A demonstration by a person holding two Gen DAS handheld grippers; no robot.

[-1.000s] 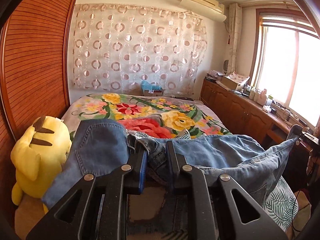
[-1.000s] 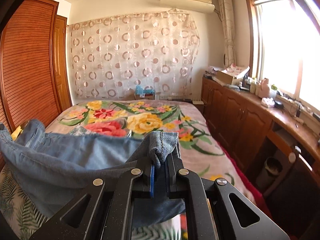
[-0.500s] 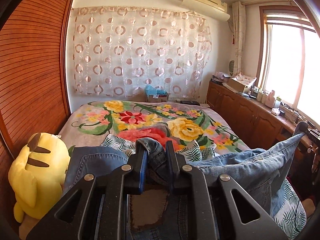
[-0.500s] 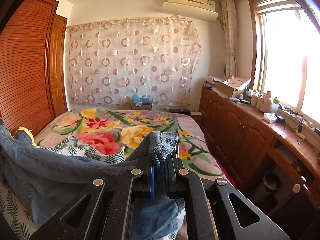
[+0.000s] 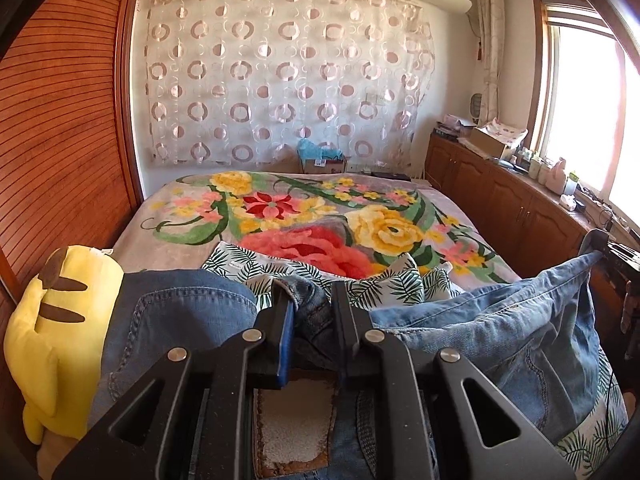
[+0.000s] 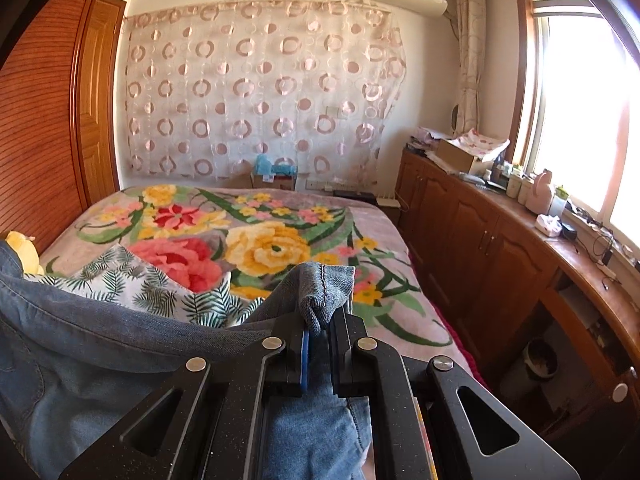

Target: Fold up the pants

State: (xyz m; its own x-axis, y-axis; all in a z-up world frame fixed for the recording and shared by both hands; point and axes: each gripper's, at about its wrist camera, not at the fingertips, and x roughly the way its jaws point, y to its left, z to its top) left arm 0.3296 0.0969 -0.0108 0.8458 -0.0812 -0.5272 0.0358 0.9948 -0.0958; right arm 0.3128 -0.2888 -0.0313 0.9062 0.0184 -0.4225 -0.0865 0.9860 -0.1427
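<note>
The blue denim pants (image 5: 500, 320) hang stretched between my two grippers above the near end of the bed. My left gripper (image 5: 310, 298) is shut on a bunched fold of the waistband, near the brown leather patch (image 5: 294, 420). My right gripper (image 6: 318, 320) is shut on a folded denim edge (image 6: 326, 284) that sticks up between its jaws. In the right wrist view the pants (image 6: 80, 340) run off to the left. The lower part of the pants is hidden below both grippers.
The bed carries a floral blanket (image 5: 320, 216) and a leaf-print pillow (image 6: 160, 288). A yellow plush toy (image 5: 52, 332) sits at the bed's left by the wooden wardrobe (image 5: 60, 140). Wooden cabinets (image 6: 500, 248) with clutter line the right wall under the window.
Both grippers have lowered and drawn back with the pants still held. The denim now sits lower in both views, and more of the blanket and pillow shows.
</note>
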